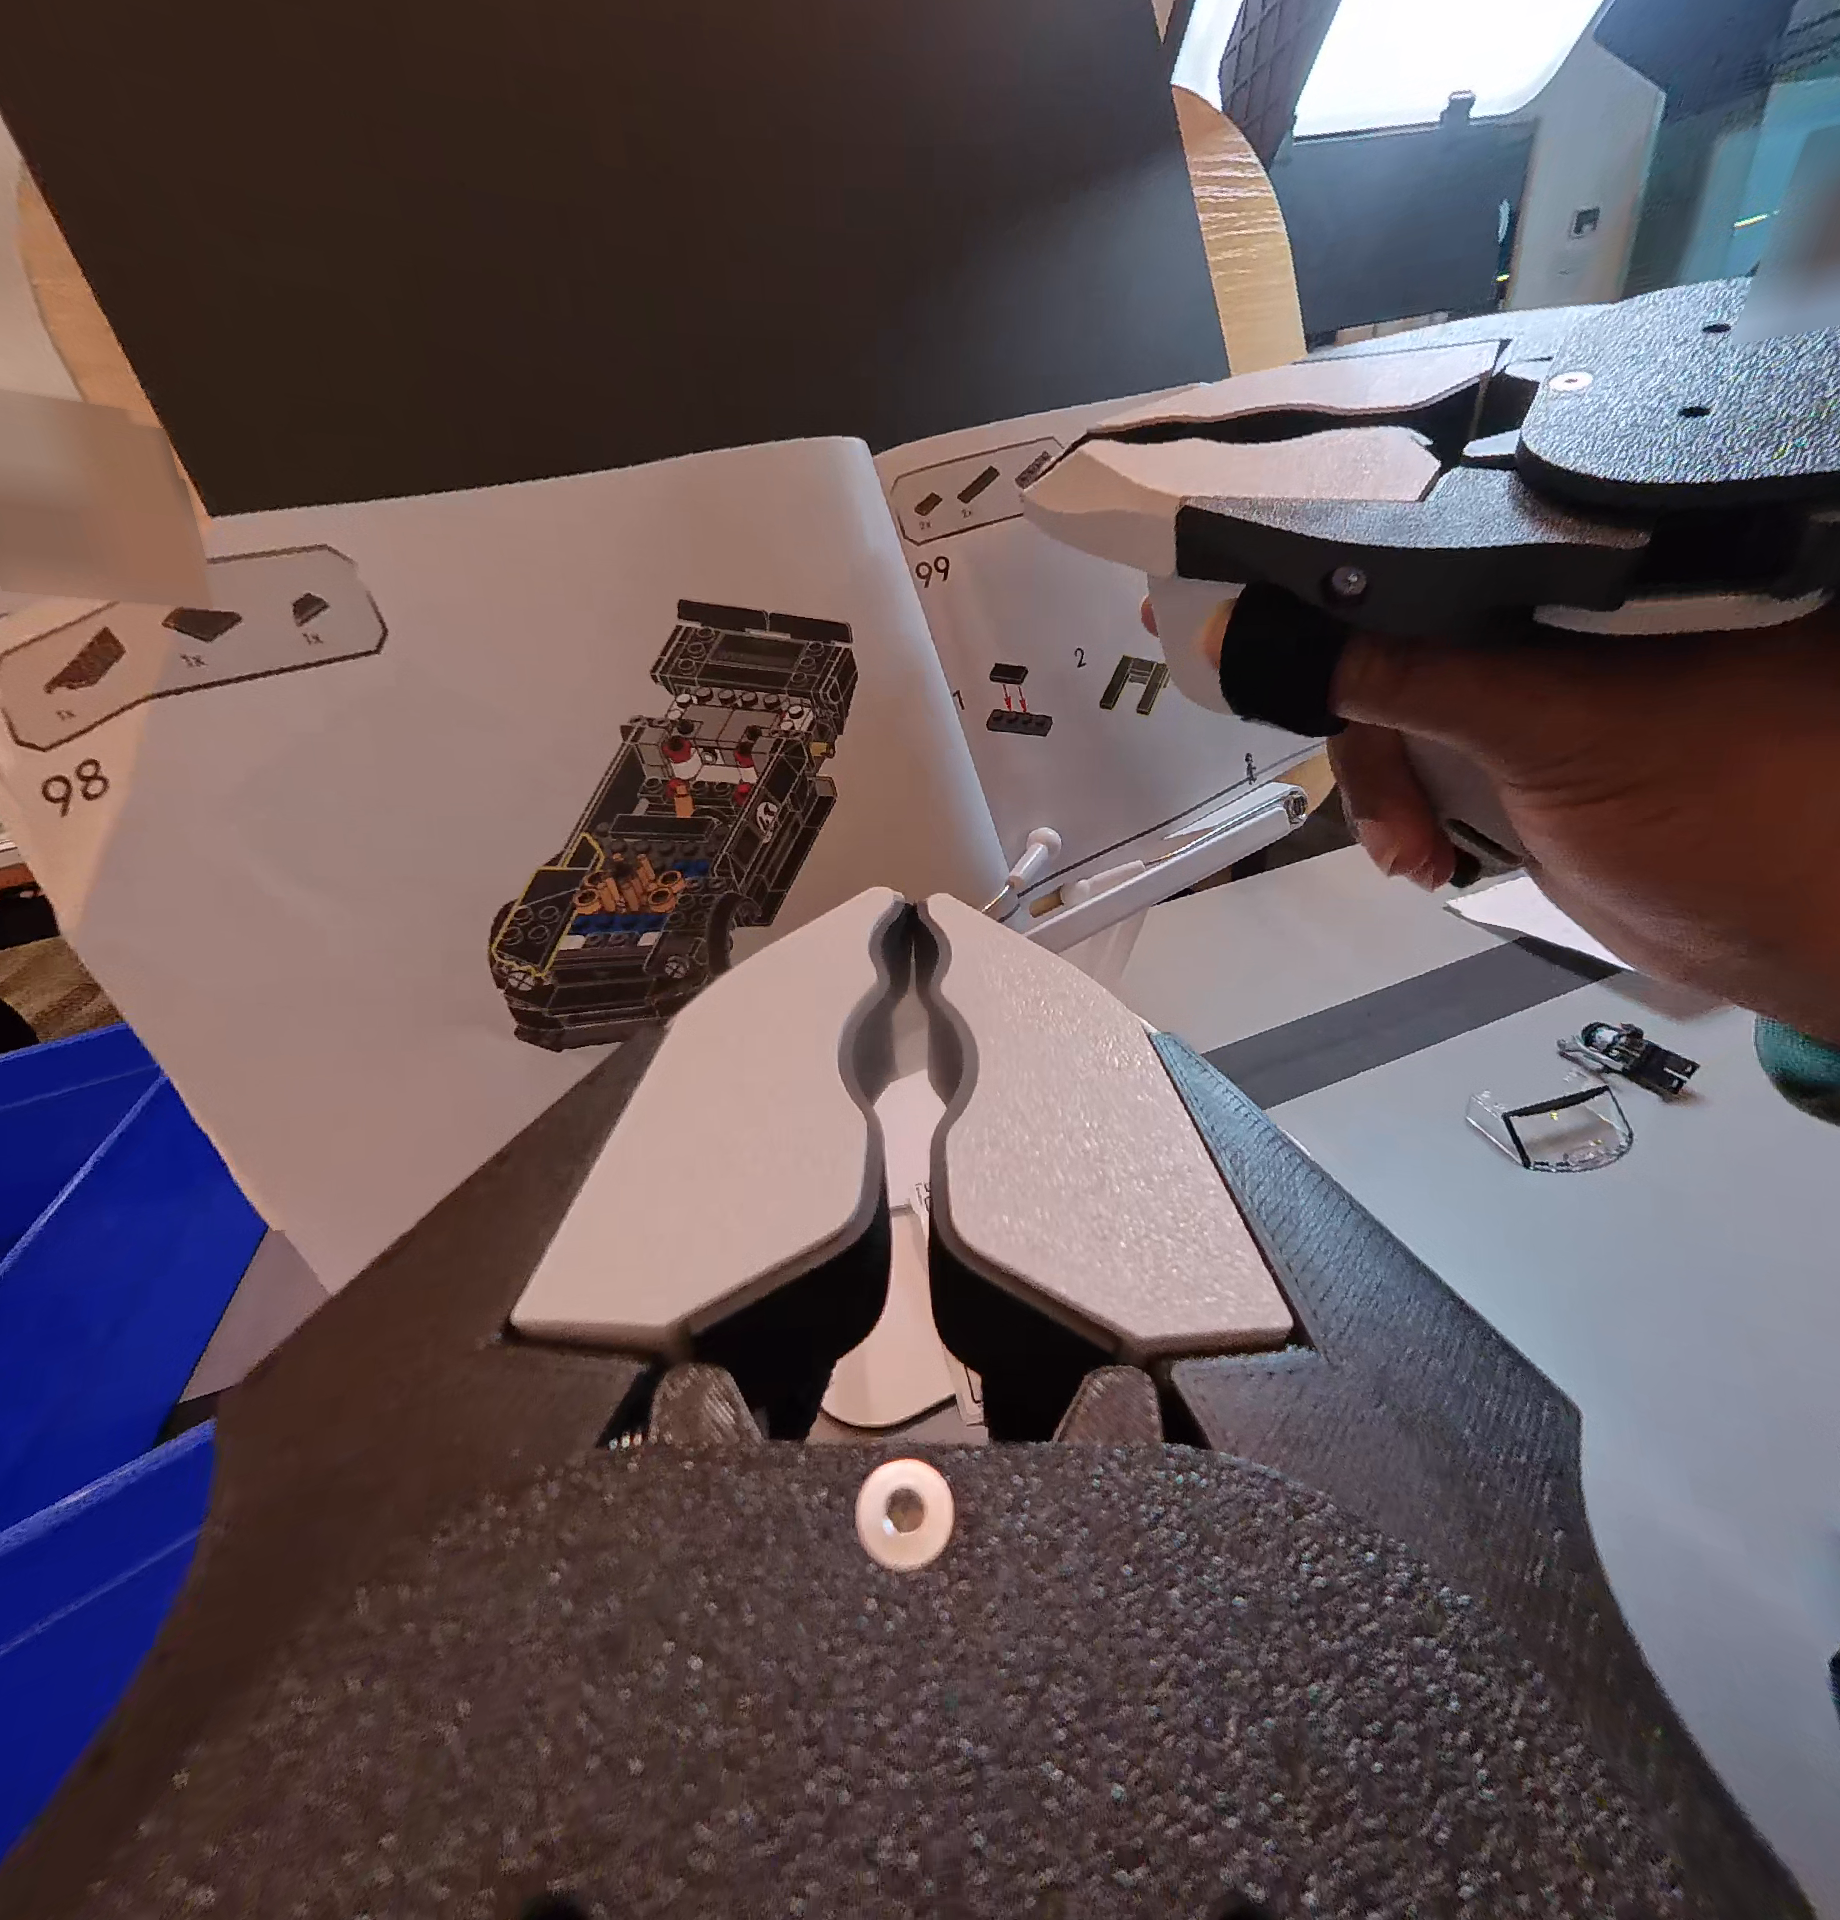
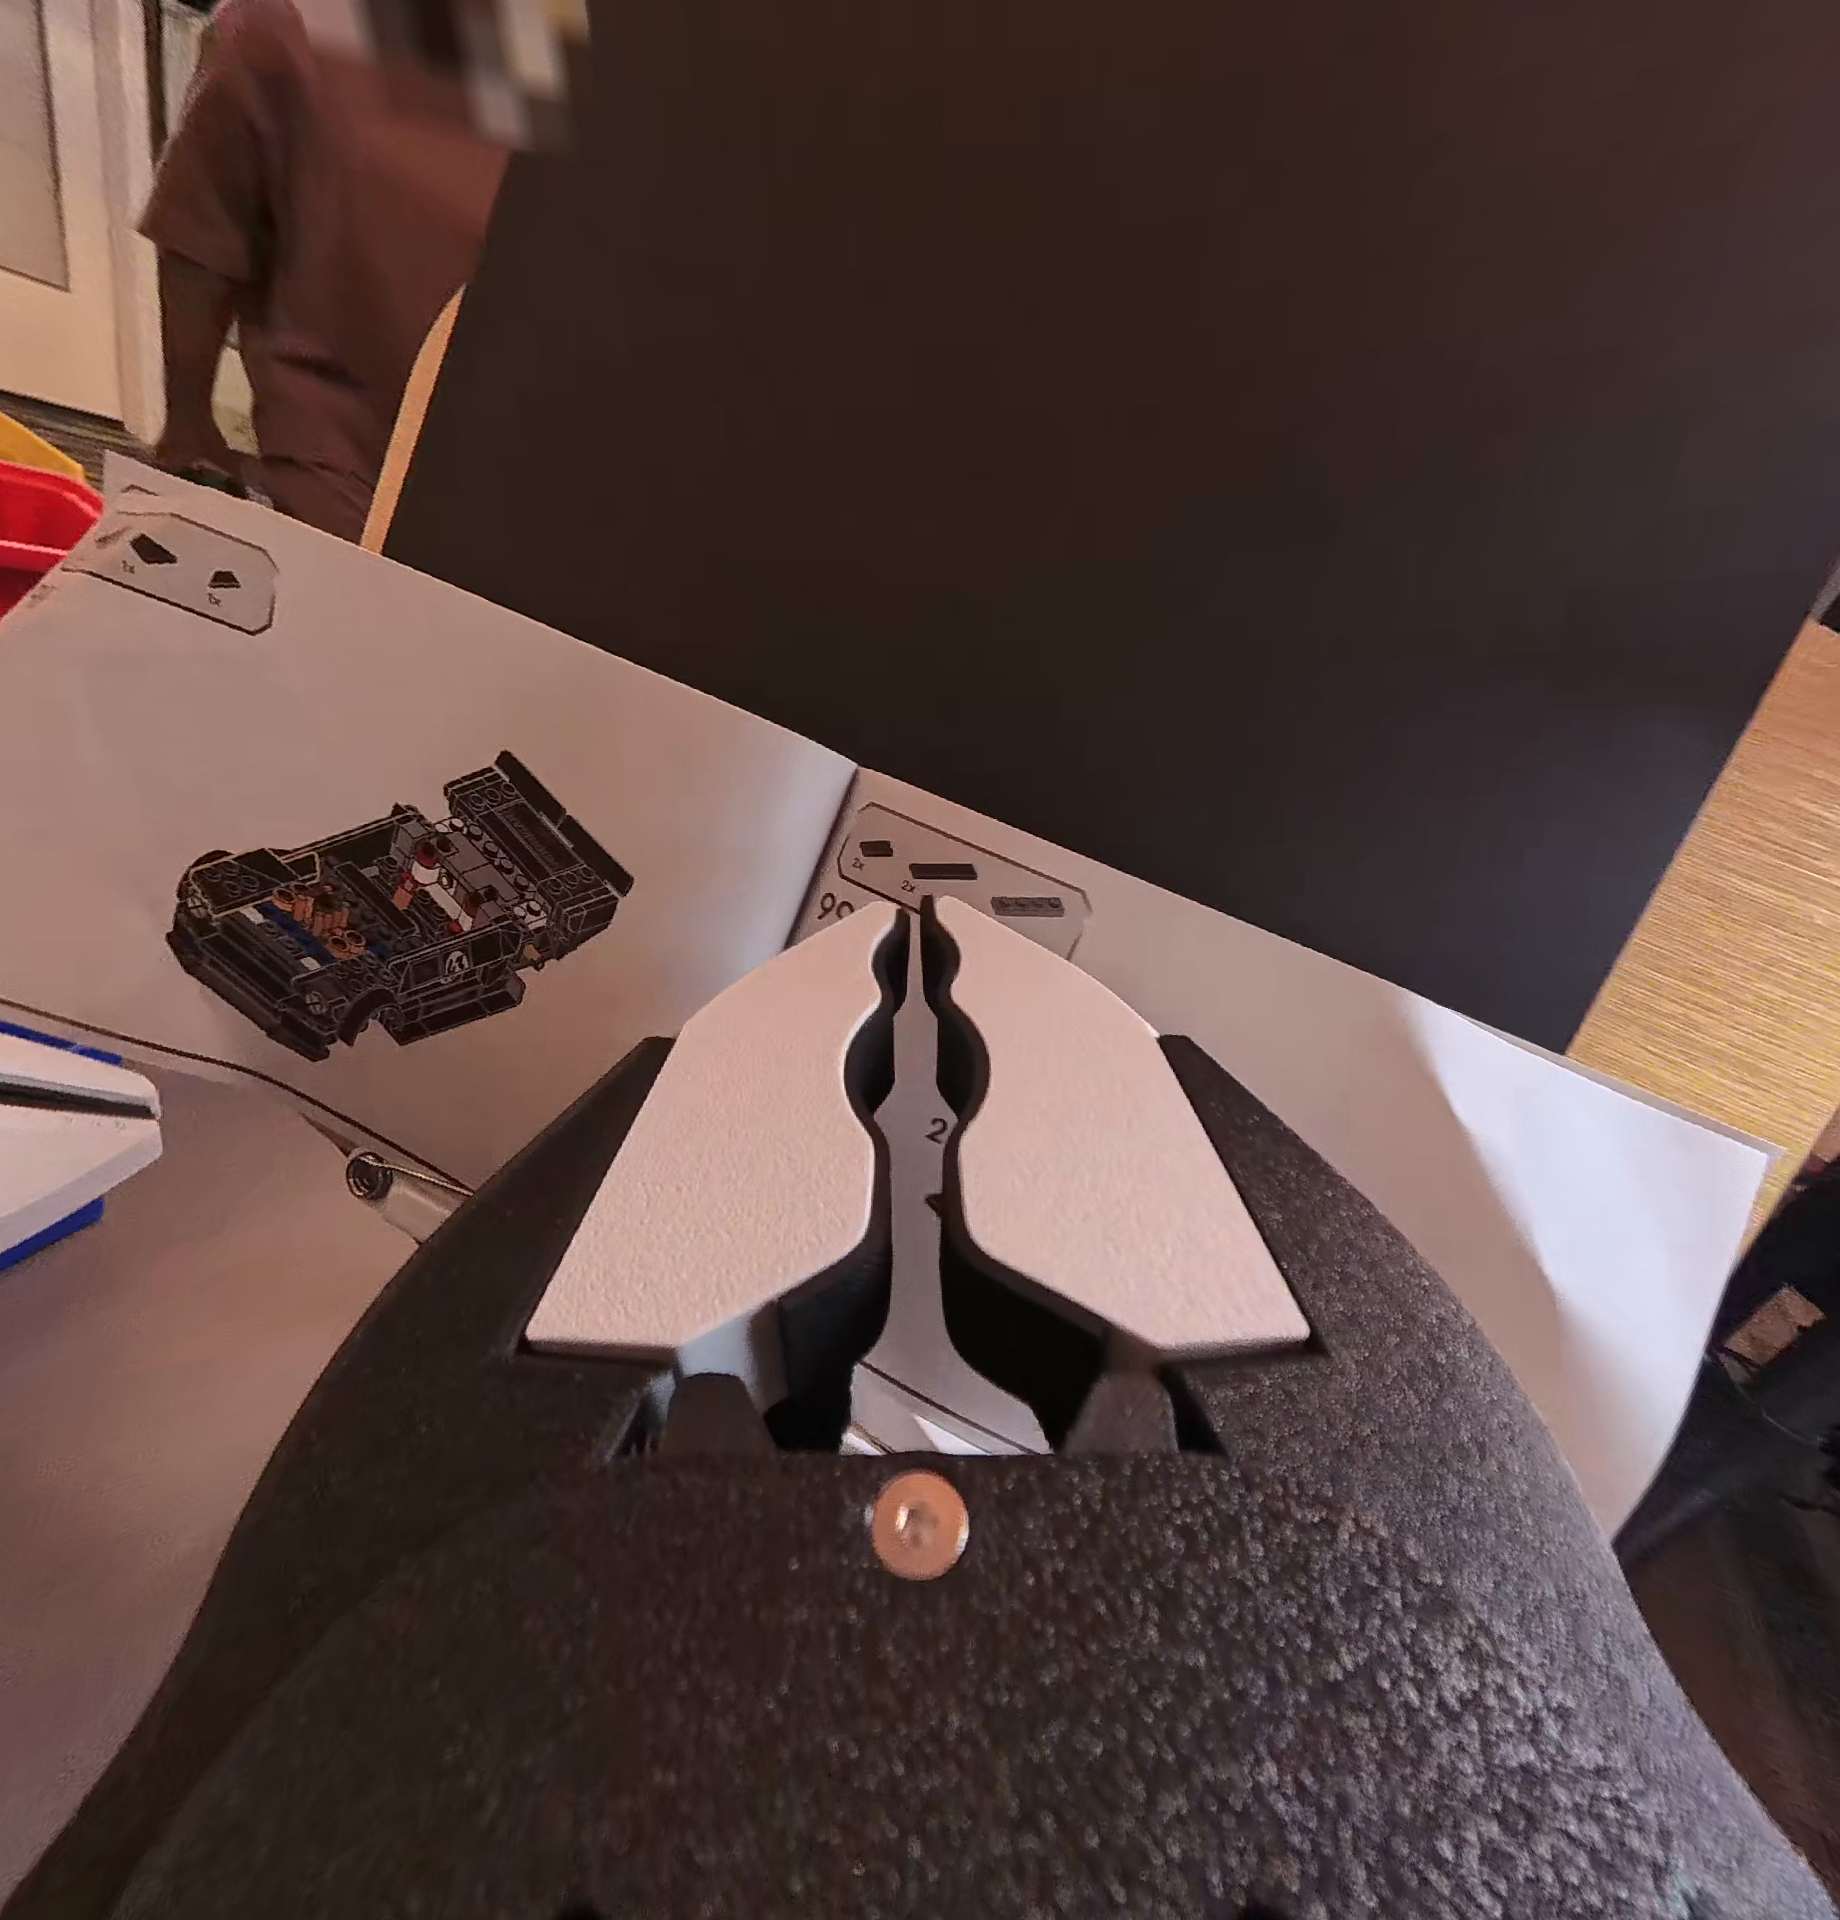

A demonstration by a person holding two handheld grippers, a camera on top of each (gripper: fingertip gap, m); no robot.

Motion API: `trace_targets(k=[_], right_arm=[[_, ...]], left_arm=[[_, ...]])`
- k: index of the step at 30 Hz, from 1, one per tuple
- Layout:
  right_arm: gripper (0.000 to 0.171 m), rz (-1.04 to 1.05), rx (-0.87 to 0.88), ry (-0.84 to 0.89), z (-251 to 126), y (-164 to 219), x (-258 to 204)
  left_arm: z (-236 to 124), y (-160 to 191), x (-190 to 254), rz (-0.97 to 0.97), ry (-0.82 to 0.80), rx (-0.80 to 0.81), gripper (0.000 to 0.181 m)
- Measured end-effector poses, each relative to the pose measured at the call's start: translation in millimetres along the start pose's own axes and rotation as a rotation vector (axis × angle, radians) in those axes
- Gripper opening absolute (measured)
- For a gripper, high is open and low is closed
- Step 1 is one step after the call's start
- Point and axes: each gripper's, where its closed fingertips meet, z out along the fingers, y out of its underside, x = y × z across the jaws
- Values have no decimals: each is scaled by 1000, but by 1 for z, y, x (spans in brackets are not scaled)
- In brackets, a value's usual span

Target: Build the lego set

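A dark upright panel (image 1: 604, 239) fills the background behind your pale grey bench (image 1: 1581, 1226), which a dark stripe (image 1: 1415, 1023) crosses. On the bench, propped open against the panel, stands the white paper instruction booklet (image 1: 459, 790); its left page carries a drawing of a black brick car, its right page smaller part diagrams. A blue plastic bin (image 1: 74, 1299) sits at the left edge of the left wrist view, and a red bin (image 2: 12, 551) shows far left in the right wrist view, near a person in a brown shirt (image 2: 303, 239).

Your left gripper (image 1: 911, 920), grey-faced on a black textured body, points at the booklet's lower edge; its tips meet and nothing is held. Your right gripper (image 2: 918, 912) aims at the right page, its tips nearly touching with only a thin slit between them, likewise empty. In the left wrist view it reaches in from the right, in your hand (image 1: 1581, 790).

A white pen-like rod (image 1: 1155, 868) lies at the booklet's foot. To the right, apart on the bench, rest a clear windscreen piece (image 1: 1550, 1127) and a small black brick assembly (image 1: 1638, 1051).
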Motion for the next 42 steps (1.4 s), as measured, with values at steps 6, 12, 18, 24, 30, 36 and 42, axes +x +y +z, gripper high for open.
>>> trace_targets(k=[6, 12, 18, 24, 30, 36, 42], right_arm=[[3, -8, -6, 15, -5, 1, 8], [3, -6, -12, 22, -11, 2, 15], [3, -1, -21, 25, -15, 3, 19], [0, 3, -33, -25, -48, 10, 11], [0, 56, -115, -89, -133, 42, -9], [0, 198, -261, -123, -238, 86, -37], [6, 249, -295, -101, -296, 106, -37]], left_arm=[[2, 1, 4, 10, 10, -1, 0], [2, 3, 10, -3, 33, -13, 0], [2, 3, 12, 3, 36, -11, 0], [2, 0, 12, -1, 39, -8, 0], [-2, -9, 14, -4, 48, 10, 0], [-15, -37, 20, 4, 85, 38, 0], [-54, -70, -19, 90, 135, -71, 7]])
